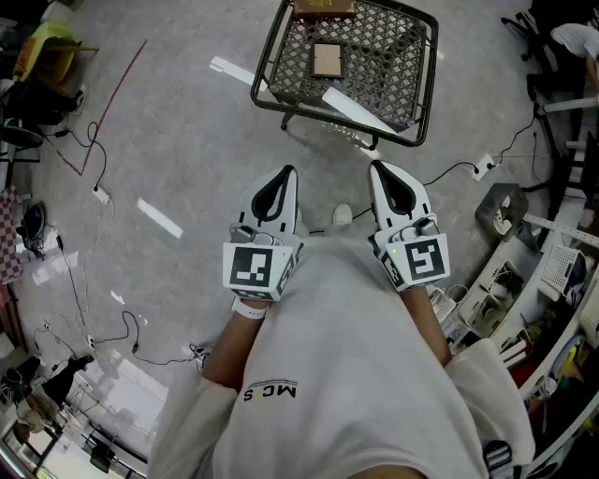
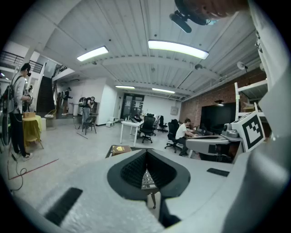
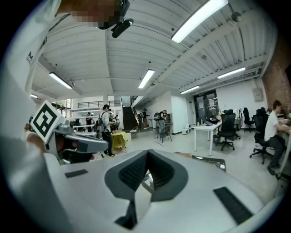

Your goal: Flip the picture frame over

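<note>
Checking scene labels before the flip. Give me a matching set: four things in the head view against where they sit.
1 picture frame
2 brown box
3 white strip
4 right gripper

a far edge of the mesh table
b mid-table, lying flat
c near edge, lying diagonally
d shut, off the table

Pairs: 1-b, 2-a, 3-c, 4-d

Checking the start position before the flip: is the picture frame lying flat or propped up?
Lying flat: in the head view the picture frame rests on the mesh table, its tan side facing up.
</note>
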The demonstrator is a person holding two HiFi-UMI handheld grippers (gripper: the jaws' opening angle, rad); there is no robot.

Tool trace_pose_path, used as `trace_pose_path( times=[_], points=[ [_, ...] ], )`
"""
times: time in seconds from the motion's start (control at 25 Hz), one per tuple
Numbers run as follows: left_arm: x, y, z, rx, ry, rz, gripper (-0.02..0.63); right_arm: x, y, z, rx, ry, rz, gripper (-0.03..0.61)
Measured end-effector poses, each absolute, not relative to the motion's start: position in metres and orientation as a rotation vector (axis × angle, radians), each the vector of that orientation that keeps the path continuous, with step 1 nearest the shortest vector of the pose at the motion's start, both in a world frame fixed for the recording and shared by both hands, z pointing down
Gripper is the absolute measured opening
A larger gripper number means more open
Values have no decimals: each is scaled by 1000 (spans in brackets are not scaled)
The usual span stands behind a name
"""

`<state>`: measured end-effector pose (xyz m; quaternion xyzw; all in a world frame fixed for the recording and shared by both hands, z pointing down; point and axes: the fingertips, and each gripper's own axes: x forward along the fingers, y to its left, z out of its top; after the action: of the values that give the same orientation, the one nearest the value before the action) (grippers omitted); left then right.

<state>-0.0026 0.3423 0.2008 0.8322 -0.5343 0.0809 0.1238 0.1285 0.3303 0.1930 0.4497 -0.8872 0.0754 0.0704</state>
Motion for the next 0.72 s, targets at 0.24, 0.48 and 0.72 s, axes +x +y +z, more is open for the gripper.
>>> trace_pose_path(
  times=[0.24, 0.48, 0.72],
  points=[
    [25, 344, 202, 2414, -1547, 254, 25, 152, 330, 196, 1363, -2669, 267, 15],
    [56, 343, 207, 2399, -1557, 275, 25, 185, 328, 203, 1343, -2673, 267, 17],
    [84, 345, 213, 2382, -1570, 277, 25, 220, 325, 201, 1347, -2706, 229, 18]
  ],
)
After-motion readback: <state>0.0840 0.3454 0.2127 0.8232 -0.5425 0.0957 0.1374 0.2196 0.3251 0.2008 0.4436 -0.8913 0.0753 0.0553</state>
